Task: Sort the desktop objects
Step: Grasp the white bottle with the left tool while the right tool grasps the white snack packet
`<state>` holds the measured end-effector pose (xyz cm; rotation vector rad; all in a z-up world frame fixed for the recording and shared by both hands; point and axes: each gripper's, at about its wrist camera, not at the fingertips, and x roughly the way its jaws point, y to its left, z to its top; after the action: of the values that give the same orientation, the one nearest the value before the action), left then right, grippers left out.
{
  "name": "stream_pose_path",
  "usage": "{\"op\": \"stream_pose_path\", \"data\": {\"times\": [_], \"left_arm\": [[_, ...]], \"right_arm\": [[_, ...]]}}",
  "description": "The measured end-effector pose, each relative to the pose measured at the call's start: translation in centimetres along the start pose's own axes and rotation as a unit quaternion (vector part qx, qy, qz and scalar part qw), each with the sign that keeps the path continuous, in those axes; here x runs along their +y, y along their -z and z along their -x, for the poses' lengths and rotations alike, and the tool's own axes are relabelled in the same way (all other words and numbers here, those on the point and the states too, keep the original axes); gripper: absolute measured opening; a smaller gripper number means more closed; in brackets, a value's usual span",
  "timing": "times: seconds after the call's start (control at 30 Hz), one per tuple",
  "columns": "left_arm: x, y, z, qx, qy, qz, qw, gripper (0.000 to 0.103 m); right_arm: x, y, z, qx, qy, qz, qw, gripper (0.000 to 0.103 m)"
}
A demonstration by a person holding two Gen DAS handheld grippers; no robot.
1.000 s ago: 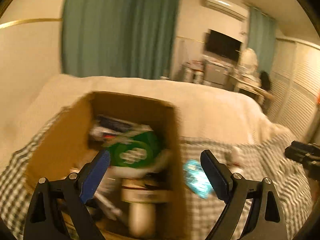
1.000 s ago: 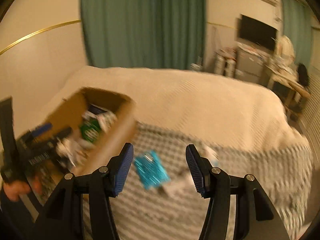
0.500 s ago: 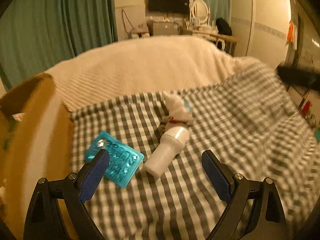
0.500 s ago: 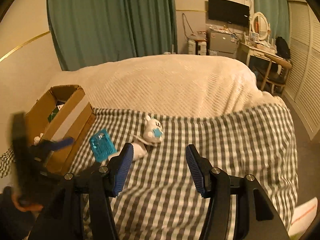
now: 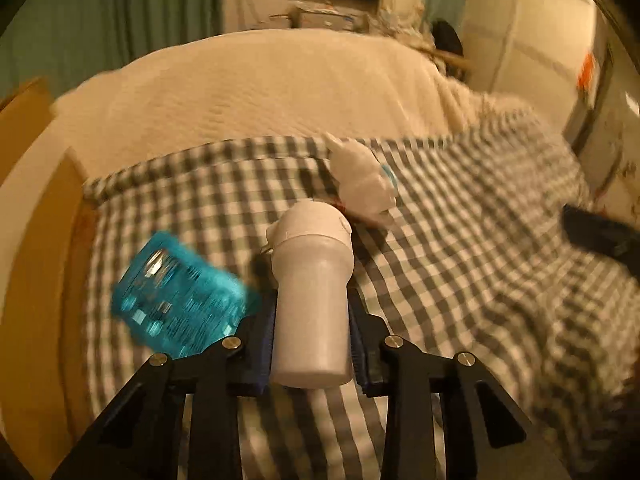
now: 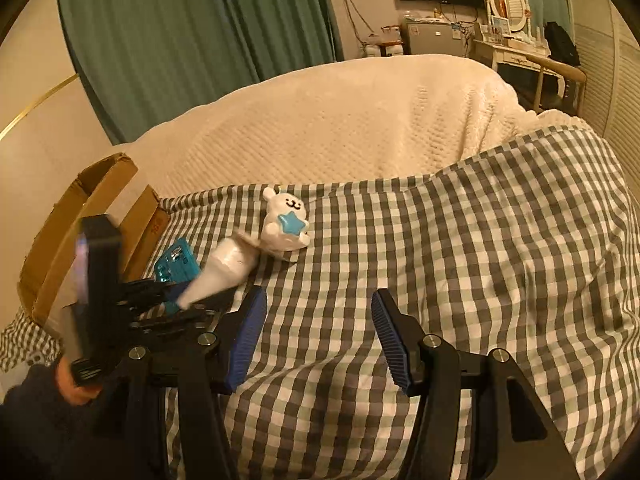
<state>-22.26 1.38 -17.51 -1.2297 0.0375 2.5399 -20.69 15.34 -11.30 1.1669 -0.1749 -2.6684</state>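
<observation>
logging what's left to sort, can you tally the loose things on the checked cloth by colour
white: 2, the bottle between the left gripper's closing fingers, and the bunny figure holding a blue star
teal: 1, the clear case beside the bottle
total: 3
The cardboard box at the cloth's edge is not counted.
</observation>
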Motion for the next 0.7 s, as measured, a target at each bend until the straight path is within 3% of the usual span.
{"op": "stream_pose_path", "data": {"times": [0.17, 0.33, 0.43, 0.7], "left_arm": [[2.8, 0.2, 1.5, -0.011, -0.024, 0.032, 0.9991, 0.032], [4.8, 0.4, 1.0, -0.012, -0.042, 0.061, 0.9972, 0.032], [5.9, 0.0, 0.9, -0.019, -0.058, 0.077, 0.9951, 0.032], [7.1, 0.0, 0.1, -0.026, -0.061, 0.091, 0.9937, 0.032]], "right_arm": [[2.4, 0.0, -1.3, 0.015, 0.005, 0.039, 0.999, 0.054], [6.5, 0.0, -5.4, 0.058, -0.003, 0.105, 0.993, 0.054], [8.1, -0.1, -8.3, 0.068, 0.012, 0.146, 0.987, 0.067], [8.6, -1.3, -14.7, 0.097, 0.014, 0.124, 0.987, 0.072]]}}
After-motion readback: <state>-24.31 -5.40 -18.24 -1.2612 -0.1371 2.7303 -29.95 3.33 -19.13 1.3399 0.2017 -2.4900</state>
